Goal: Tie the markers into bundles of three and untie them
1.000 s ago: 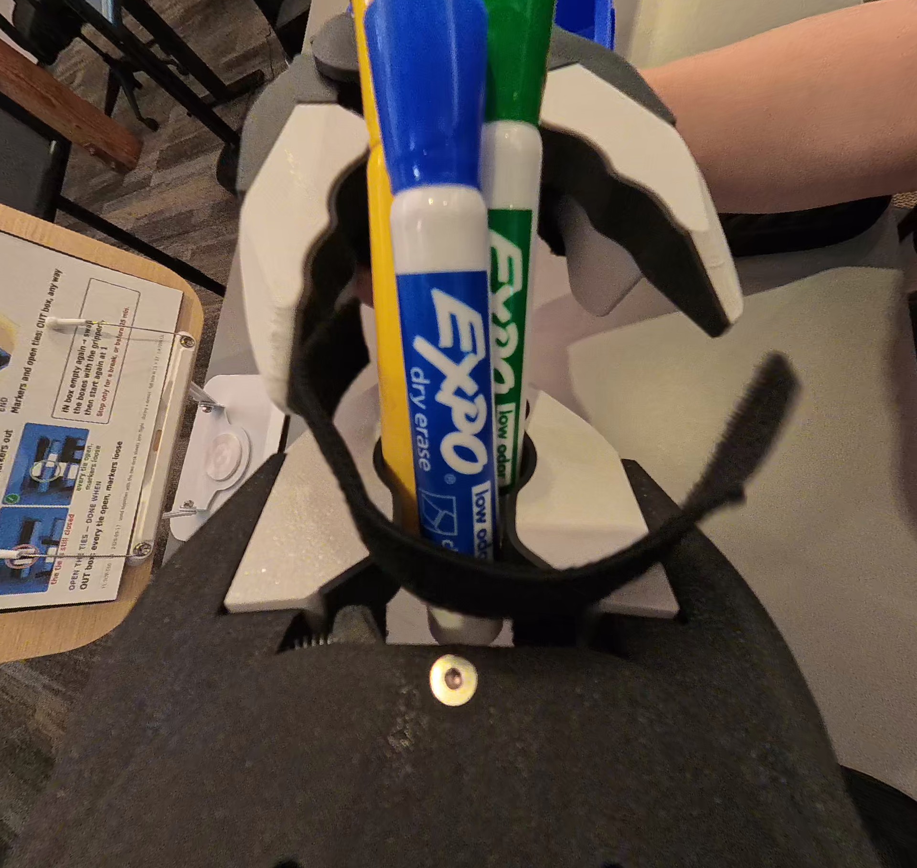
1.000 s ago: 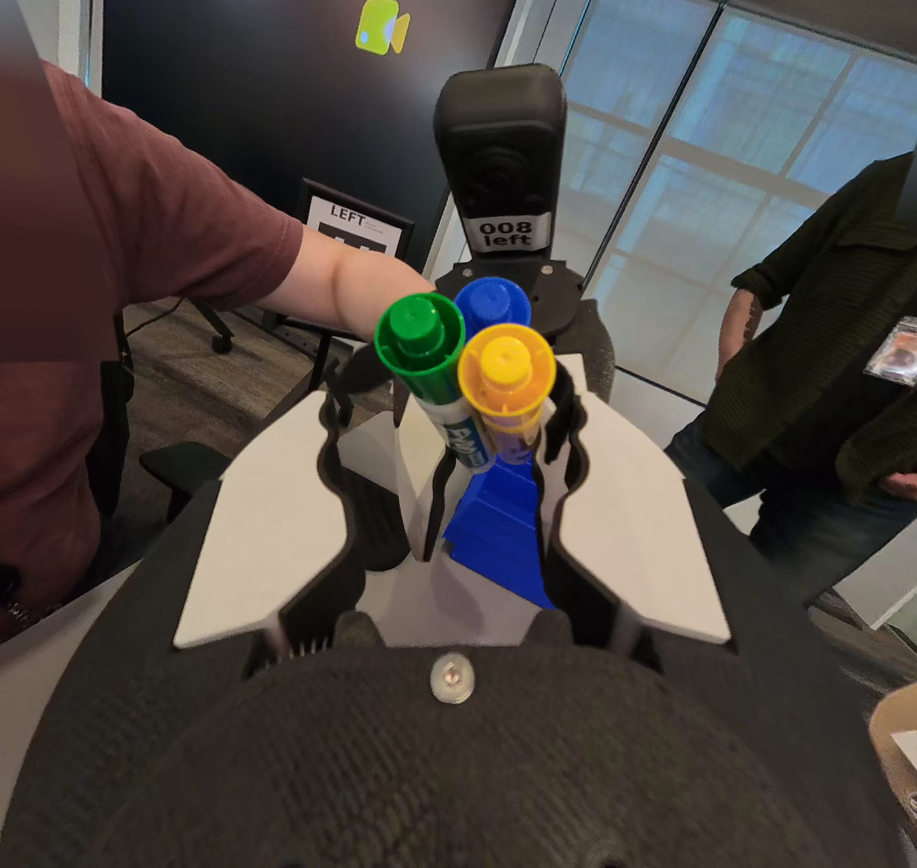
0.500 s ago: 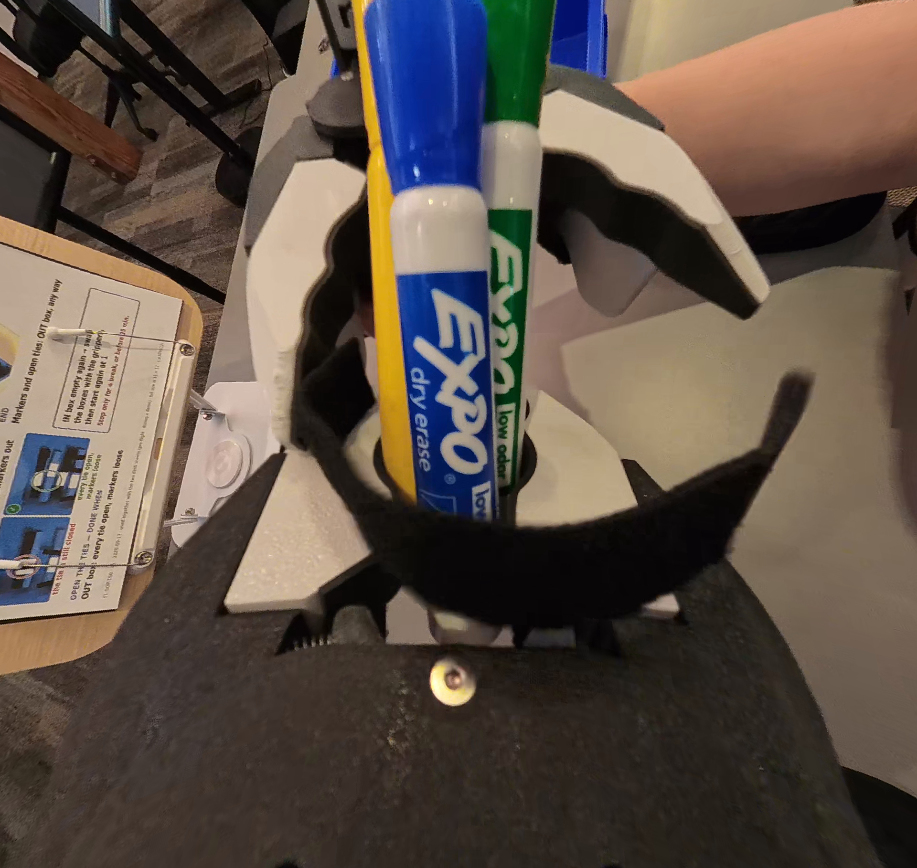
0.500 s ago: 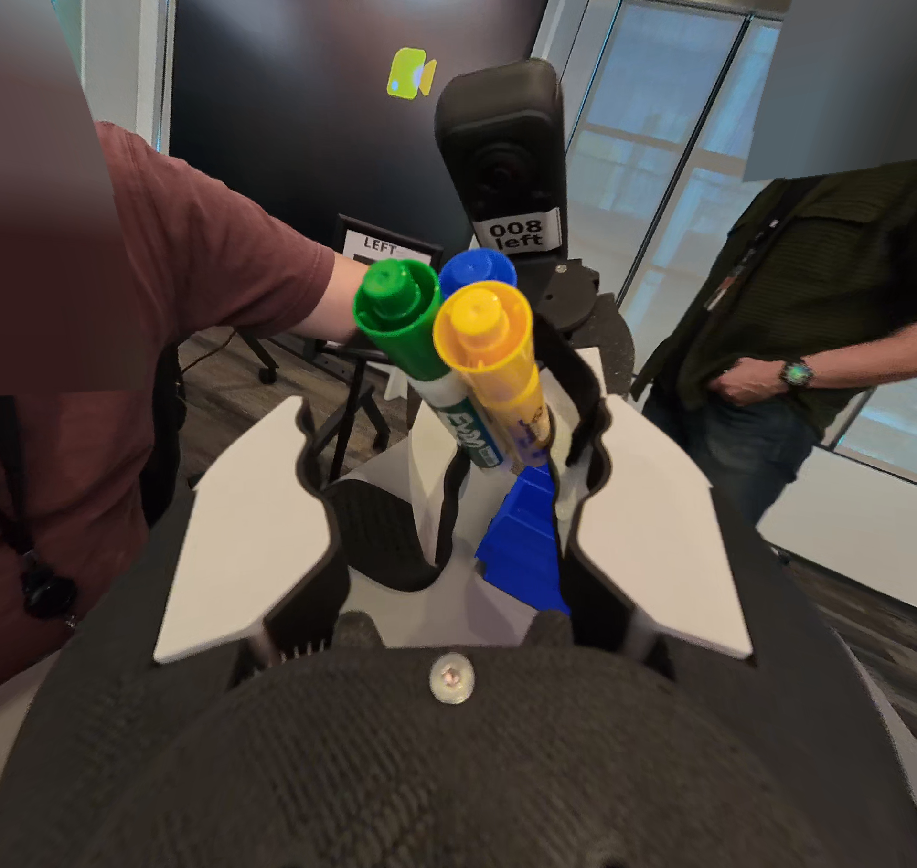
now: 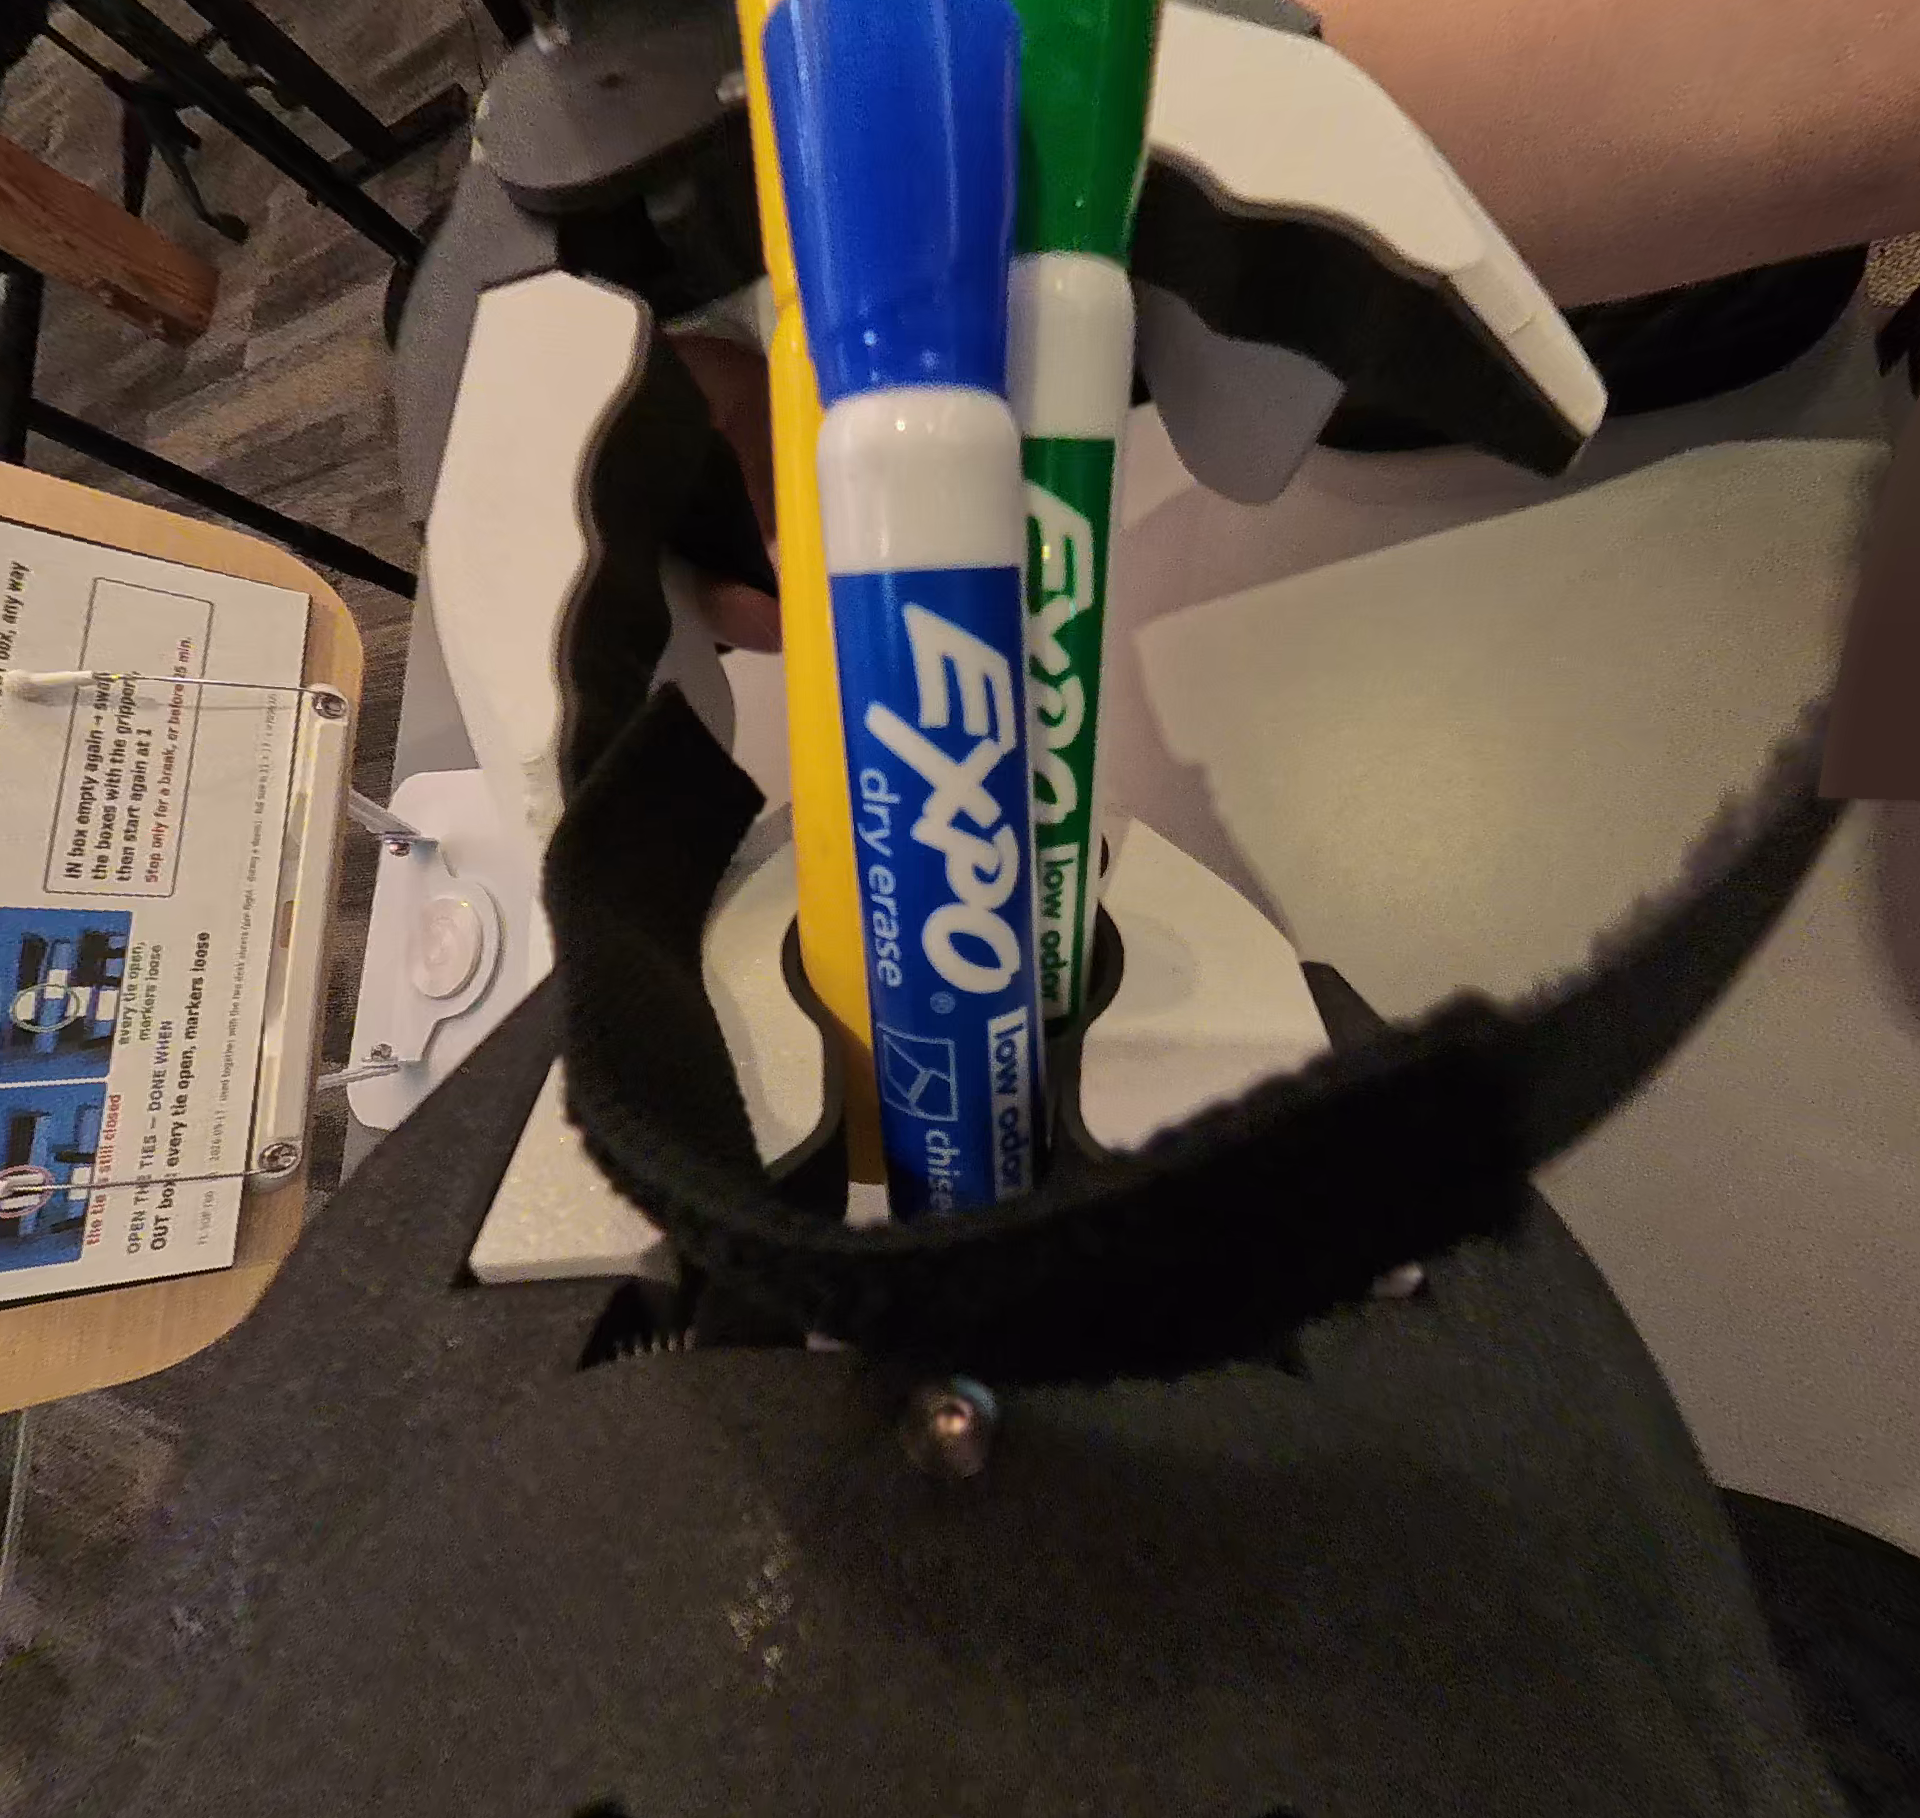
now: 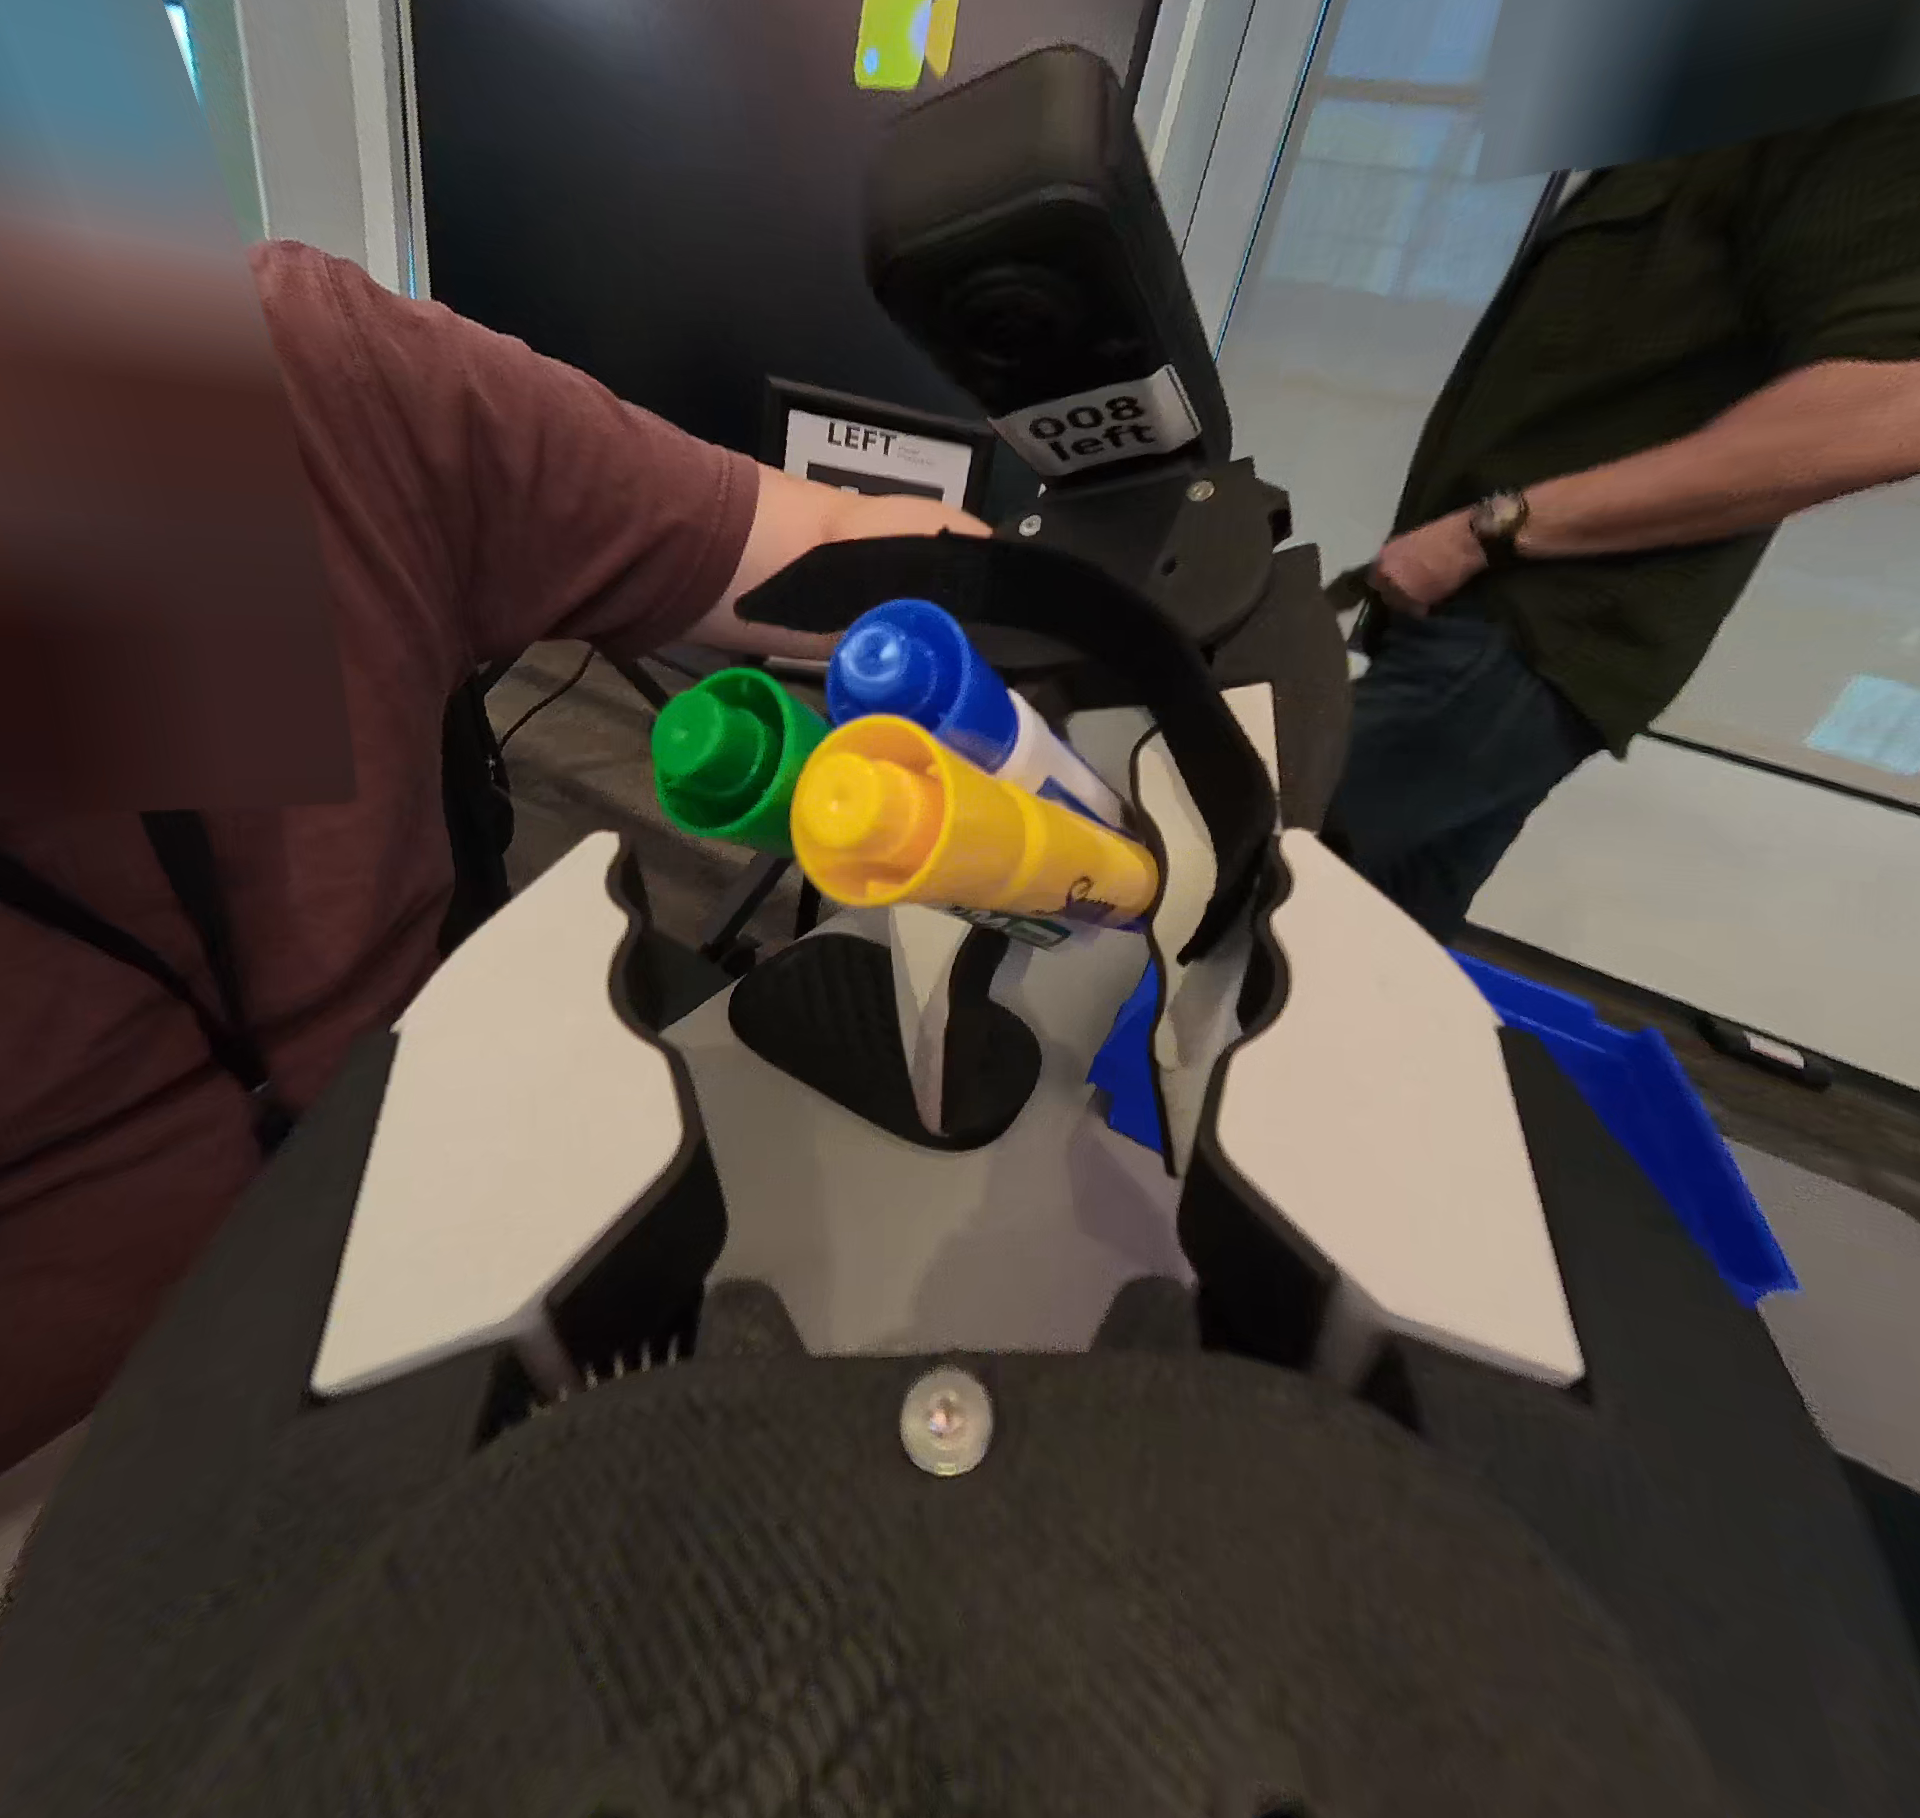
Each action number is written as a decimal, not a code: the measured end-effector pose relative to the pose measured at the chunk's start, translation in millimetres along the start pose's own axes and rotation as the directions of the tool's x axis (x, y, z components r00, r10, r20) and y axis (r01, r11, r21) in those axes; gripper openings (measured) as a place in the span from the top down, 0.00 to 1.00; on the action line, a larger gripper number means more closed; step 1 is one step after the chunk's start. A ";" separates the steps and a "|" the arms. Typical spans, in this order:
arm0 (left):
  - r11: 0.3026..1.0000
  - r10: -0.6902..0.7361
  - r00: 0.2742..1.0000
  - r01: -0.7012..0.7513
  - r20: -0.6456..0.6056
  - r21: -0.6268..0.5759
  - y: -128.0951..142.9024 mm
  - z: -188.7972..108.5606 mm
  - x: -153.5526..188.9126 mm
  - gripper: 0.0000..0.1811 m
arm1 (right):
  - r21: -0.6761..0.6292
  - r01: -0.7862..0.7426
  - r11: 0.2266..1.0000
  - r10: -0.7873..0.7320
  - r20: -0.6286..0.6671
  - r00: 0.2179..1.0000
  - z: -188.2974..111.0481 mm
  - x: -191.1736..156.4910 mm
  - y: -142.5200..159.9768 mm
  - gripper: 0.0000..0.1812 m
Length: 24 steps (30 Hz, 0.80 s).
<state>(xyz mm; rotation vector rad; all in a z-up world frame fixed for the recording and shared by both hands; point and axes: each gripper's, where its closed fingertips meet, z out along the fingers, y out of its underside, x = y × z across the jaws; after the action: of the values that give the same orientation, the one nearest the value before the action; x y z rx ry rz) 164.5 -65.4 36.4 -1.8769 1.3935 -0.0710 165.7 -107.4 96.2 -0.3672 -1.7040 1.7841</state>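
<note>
Clamped three markers (image 5: 925,729) by their lower ends in the pressed-together left tongs (image 5: 945,947), held the right tongs (image 6: 951,849) spread around them, black strap (image 5: 1247,1197) against one finger, loop slack, unfastened, bundling judged unfinished.

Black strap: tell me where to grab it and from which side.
Take the black strap by its free tail, which sticks out in the air right of the markers in the left wrist view. Come from that open side, closing on its flat faces; the rest curves close around the markers.
</note>
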 end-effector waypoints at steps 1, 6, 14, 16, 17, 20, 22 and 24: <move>1.000 0.000 1.000 0.000 -0.003 -0.002 1.0 0.7 0.8 0.45 | -0.016 -0.004 1.000 0.004 0.001 1.000 -0.2 0.0 1.3 0.39; 1.000 0.019 1.000 -0.019 -0.004 -0.014 2.7 1.2 2.9 0.60 | -0.105 -0.007 0.994 0.003 -0.037 0.999 -0.7 5.6 10.9 0.35; 1.000 0.025 1.000 -0.025 -0.011 -0.011 1.7 2.3 4.5 0.76 | -0.140 -0.008 0.990 0.003 -0.042 0.999 2.0 4.9 15.5 0.36; 1.000 0.018 1.000 -0.019 -0.013 -0.007 1.8 2.7 4.8 0.76 | -0.152 0.002 0.988 -0.011 -0.060 0.998 0.8 6.4 20.0 0.39; 1.000 0.019 1.000 -0.019 -0.014 -0.008 2.8 3.0 5.4 0.76 | -0.165 0.010 0.986 -0.023 -0.072 0.997 -1.9 7.1 23.3 0.42; 1.000 0.009 1.000 -0.009 -0.008 -0.019 9.8 1.4 5.6 0.76 | -0.186 -0.027 0.982 -0.002 -0.151 0.989 -21.6 12.3 35.5 0.43; 1.000 -0.006 1.000 0.007 0.004 -0.024 16.9 -2.8 4.5 0.76 | -0.165 -0.083 0.983 0.040 -0.249 0.968 -46.1 20.6 43.8 0.45; 0.999 -0.025 1.000 0.025 0.020 -0.024 24.3 -8.2 1.7 0.76 | -0.151 -0.200 0.968 0.140 -0.335 0.932 -74.0 27.4 60.1 0.56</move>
<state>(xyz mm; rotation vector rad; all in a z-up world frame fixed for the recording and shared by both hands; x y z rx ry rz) 142.2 -73.6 26.6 -1.9099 1.3637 -0.0486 174.4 -29.7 35.2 -0.8632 -1.6406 1.5811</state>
